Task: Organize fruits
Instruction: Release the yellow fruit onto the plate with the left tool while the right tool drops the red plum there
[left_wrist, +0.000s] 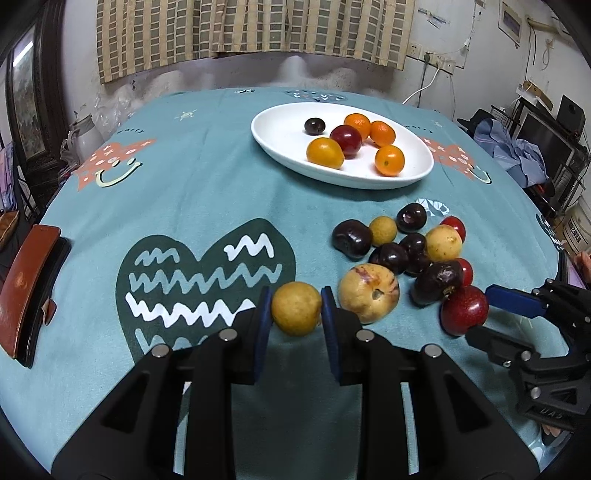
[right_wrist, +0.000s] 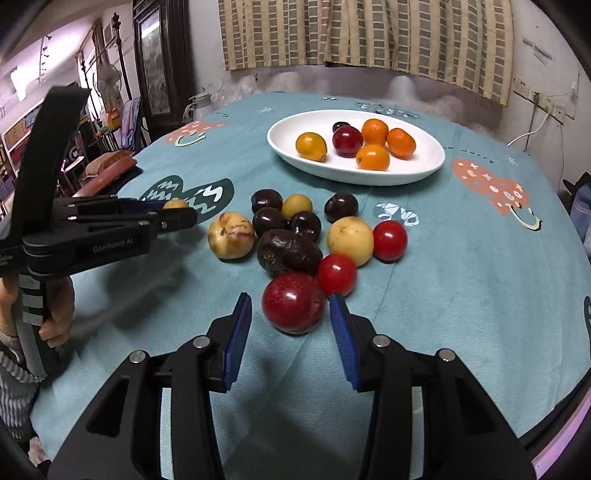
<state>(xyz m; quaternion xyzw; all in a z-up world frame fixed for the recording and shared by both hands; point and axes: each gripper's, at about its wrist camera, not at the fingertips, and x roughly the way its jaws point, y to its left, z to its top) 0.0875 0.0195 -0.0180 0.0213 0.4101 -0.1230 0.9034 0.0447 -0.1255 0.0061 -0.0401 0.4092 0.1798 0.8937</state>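
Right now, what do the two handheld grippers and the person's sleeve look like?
Both are black plastic clamp-style tools. The left gripper and right gripper each have two fingers lined with ribbed blue pads and round silver pivot pins. White "GenRobot.AI" lettering marks the left one's side. The left hand wears a grey-and-white patterned sleeve.

The desk wears a teal cloth printed with hearts and smiling faces. Beyond both tongs, at its far side, sits a white oval plate. Between that plate and the right tongs lies a loose cluster of dark, yellow and red fruits. Left of the left tongs, at the desk's edge, rests a brown leather case.
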